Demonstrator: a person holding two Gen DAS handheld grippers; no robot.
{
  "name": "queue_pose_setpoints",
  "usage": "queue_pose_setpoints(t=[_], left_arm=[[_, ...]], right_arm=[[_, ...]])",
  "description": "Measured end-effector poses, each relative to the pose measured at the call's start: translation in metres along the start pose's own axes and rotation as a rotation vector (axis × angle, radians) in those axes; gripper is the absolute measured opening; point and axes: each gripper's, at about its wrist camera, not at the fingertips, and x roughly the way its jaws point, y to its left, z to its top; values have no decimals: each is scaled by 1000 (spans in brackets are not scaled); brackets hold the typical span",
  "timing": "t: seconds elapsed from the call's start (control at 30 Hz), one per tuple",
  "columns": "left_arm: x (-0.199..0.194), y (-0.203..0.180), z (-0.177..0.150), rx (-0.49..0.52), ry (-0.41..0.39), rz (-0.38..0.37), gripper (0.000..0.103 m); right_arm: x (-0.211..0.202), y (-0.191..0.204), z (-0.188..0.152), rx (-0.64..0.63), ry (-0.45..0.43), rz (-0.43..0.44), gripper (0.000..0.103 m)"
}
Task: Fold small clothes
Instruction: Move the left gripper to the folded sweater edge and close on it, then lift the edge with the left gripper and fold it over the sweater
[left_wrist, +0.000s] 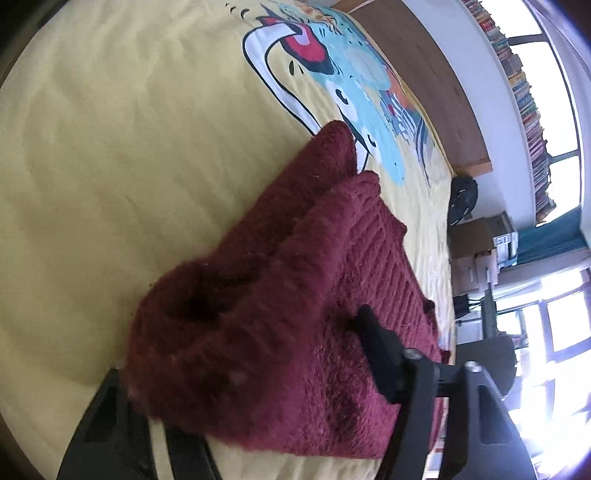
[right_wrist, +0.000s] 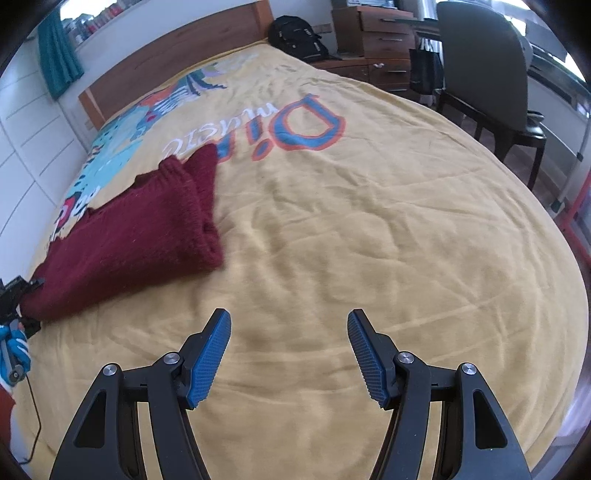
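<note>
A dark red knitted sweater (left_wrist: 280, 295) lies partly folded on the yellow bedspread (left_wrist: 110, 147). My left gripper (left_wrist: 266, 369) is shut on the sweater's near edge; the knit bunches over the jaws and hides the left finger. In the right wrist view the sweater (right_wrist: 140, 236) lies at the left, and the left gripper (right_wrist: 18, 299) holds its near corner at the frame's left edge. My right gripper (right_wrist: 290, 354) is open and empty, with blue pads, hovering over bare bedspread (right_wrist: 369, 240) to the right of the sweater.
The bedspread carries a cartoon print (left_wrist: 354, 85) and lettering (right_wrist: 288, 129). A wooden headboard (right_wrist: 177, 62), a black backpack (right_wrist: 299, 37), wooden drawers (right_wrist: 380, 40) and a grey chair (right_wrist: 484, 74) stand beyond the bed.
</note>
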Motion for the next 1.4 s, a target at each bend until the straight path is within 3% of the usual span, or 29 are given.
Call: queue_pose_setpoints(t=[0.03, 0.1, 0.2, 0.47, 0.9, 1.2, 1.4], left_arm=[[0, 0, 3, -7, 4, -7, 46], [0, -2, 9, -17, 7, -12, 27], [-6, -2, 14, -56, 2, -18, 19], [-12, -39, 18, -43, -17, 11, 17], [7, -126, -11, 41, -14, 57, 16], [48, -200, -43, 99, 44, 9, 16], [98, -267, -92, 204, 132, -40, 16]], right_arm=[[-2, -4, 0, 8, -4, 1, 67], [-6, -12, 0, 26, -14, 5, 67], [-11, -24, 0, 45, -23, 7, 67], [-27, -62, 0, 108, -56, 12, 67], [-48, -121, 7, 166, -95, 9, 67], [-67, -182, -6, 256, -135, -23, 67], [-75, -218, -23, 312, -138, -57, 67]])
